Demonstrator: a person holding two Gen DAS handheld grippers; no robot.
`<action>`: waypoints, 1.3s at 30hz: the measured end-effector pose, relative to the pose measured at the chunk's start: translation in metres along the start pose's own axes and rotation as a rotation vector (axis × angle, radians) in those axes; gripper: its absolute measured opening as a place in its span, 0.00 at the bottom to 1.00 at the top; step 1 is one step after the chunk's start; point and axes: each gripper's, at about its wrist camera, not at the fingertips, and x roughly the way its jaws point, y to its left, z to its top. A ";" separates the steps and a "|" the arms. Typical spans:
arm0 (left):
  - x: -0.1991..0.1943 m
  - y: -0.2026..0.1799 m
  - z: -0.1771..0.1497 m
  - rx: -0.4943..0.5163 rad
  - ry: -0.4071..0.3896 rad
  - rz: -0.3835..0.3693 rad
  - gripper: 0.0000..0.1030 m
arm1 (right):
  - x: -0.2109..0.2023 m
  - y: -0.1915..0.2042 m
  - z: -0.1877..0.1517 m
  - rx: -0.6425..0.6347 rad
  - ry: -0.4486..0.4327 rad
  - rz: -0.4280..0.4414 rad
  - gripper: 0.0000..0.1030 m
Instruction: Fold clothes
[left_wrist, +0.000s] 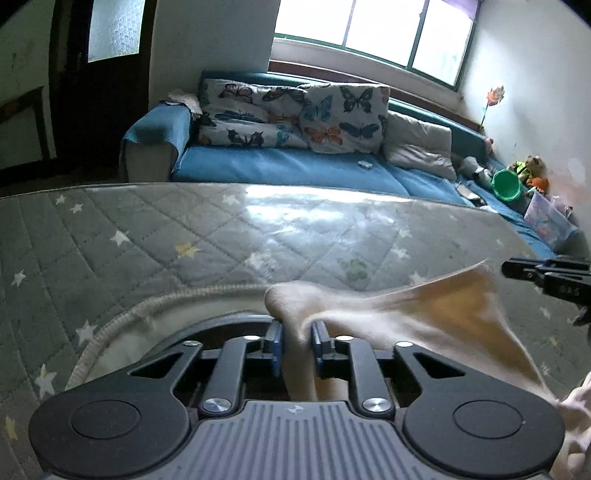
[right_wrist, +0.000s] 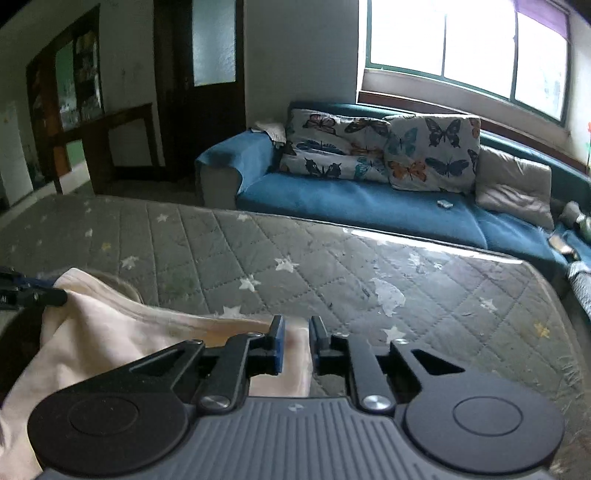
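Blue sofa (right_wrist: 369, 199) with butterfly cushions (right_wrist: 432, 155) sits just beyond the far edge of the grey quilted mattress (right_wrist: 295, 258); mattress surface ahead is open. Left gripper (left_wrist: 297, 332) pinches a bunched fold of the cream garment (left_wrist: 443, 306), cloth stretched toward the right gripper (right_wrist: 296, 336), which pinches its other edge above the mattress.
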 end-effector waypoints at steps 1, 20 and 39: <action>-0.002 0.001 -0.002 0.010 0.001 0.002 0.20 | -0.003 0.002 -0.002 -0.018 0.003 0.002 0.16; -0.115 0.067 -0.094 -0.119 0.021 0.225 0.26 | -0.120 0.114 -0.102 -0.253 0.063 0.378 0.29; -0.111 0.067 -0.107 -0.225 0.051 0.307 0.24 | -0.119 0.153 -0.123 -0.293 0.107 0.447 0.30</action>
